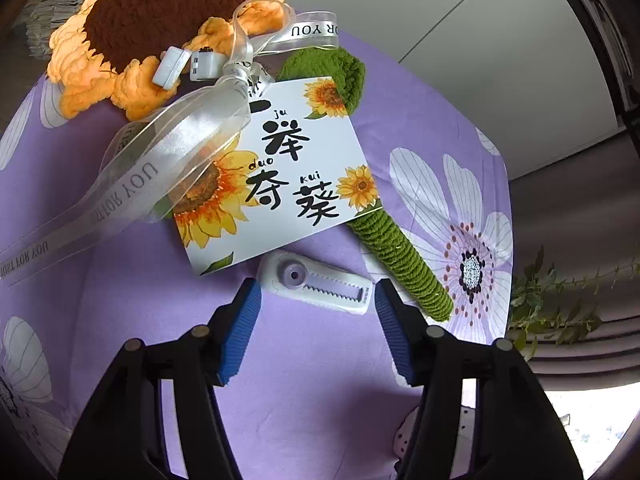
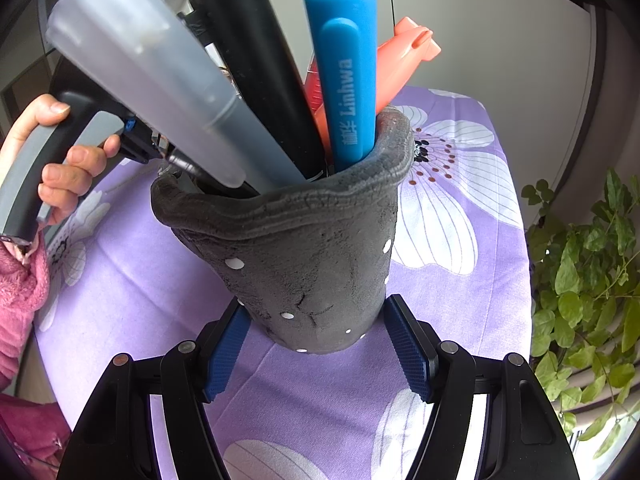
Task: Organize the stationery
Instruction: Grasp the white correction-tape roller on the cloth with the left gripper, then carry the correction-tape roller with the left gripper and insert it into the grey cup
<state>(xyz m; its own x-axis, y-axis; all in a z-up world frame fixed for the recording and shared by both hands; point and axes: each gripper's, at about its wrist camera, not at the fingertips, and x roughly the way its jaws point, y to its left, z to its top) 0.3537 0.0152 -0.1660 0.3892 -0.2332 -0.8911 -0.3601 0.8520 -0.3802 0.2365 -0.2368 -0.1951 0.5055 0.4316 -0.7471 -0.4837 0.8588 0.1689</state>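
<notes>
In the left wrist view a white and lilac correction tape lies on the purple flowered cloth, just beyond my open left gripper, between the fingertips' line. In the right wrist view a dark grey felt pen holder stands on the cloth. It holds a blue pen, a black marker, a frosted grey marker and an orange-pink item. My right gripper has its blue pads at either side of the holder's base; I cannot tell if they press it.
A crocheted sunflower with green stem, a ribbon and a greeting card lie beyond the tape. A green plant stands right of the table edge. The left hand and its gripper handle show behind the holder.
</notes>
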